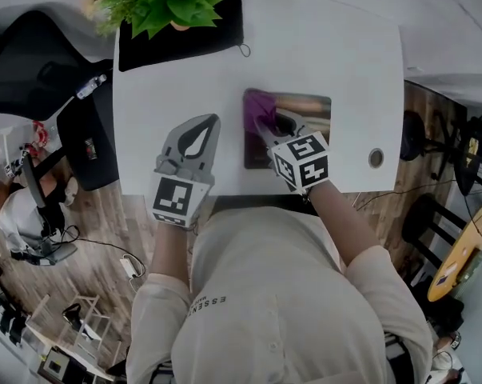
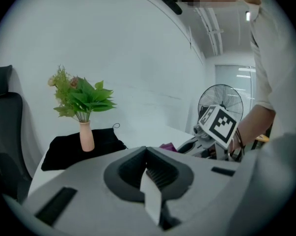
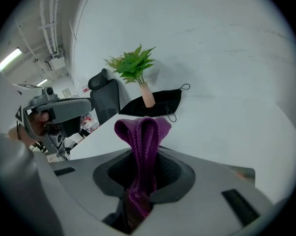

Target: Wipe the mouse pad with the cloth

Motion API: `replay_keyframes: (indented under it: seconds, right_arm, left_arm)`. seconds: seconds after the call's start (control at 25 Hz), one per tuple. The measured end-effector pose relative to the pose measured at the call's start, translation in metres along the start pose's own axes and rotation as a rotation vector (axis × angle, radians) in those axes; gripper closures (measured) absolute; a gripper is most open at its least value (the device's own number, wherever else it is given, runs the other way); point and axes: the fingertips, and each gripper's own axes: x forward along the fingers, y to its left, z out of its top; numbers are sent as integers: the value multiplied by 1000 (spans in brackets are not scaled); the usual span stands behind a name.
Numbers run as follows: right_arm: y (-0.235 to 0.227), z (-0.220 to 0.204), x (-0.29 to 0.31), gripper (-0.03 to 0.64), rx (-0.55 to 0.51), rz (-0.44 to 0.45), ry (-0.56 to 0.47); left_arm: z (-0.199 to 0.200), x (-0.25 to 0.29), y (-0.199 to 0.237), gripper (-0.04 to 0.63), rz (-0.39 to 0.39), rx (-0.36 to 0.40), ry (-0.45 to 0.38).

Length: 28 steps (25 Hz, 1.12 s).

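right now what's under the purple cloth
The mouse pad sits below the purple cloth, which is pinched in the right gripper's jaws. The pad's far-left corner beneath it is covered.

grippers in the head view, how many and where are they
2. The left gripper hangs over bare table left of the mouse pad, jaws together, empty. The right gripper is over the mouse pad's left end, shut on the purple cloth.

Cream long-sleeved shirt (image 1: 288, 294) (small lettering)

L gripper (image 1: 212, 120) closed, R gripper (image 1: 262, 126) clamped.
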Motion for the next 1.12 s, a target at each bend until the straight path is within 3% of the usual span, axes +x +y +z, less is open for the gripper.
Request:
replay_keyframes:
  seconds: [0.2, 0.48, 0.76, 1.12]
  right_arm:
    - [2, -10, 30, 526, -35, 44, 76]
    - [-8, -17, 50, 525, 32, 75, 115]
    - [-16, -20, 48, 520, 73, 109, 125]
    - [-44, -29, 28, 518, 128, 82, 131]
  left_arm:
    - [-12, 6, 11, 594, 24, -29, 25]
    - [-24, 18, 19, 594, 37, -19, 75]
    - [-19, 29, 18, 594, 35, -30, 68]
    - [-2, 51, 1, 594, 2, -4, 59]
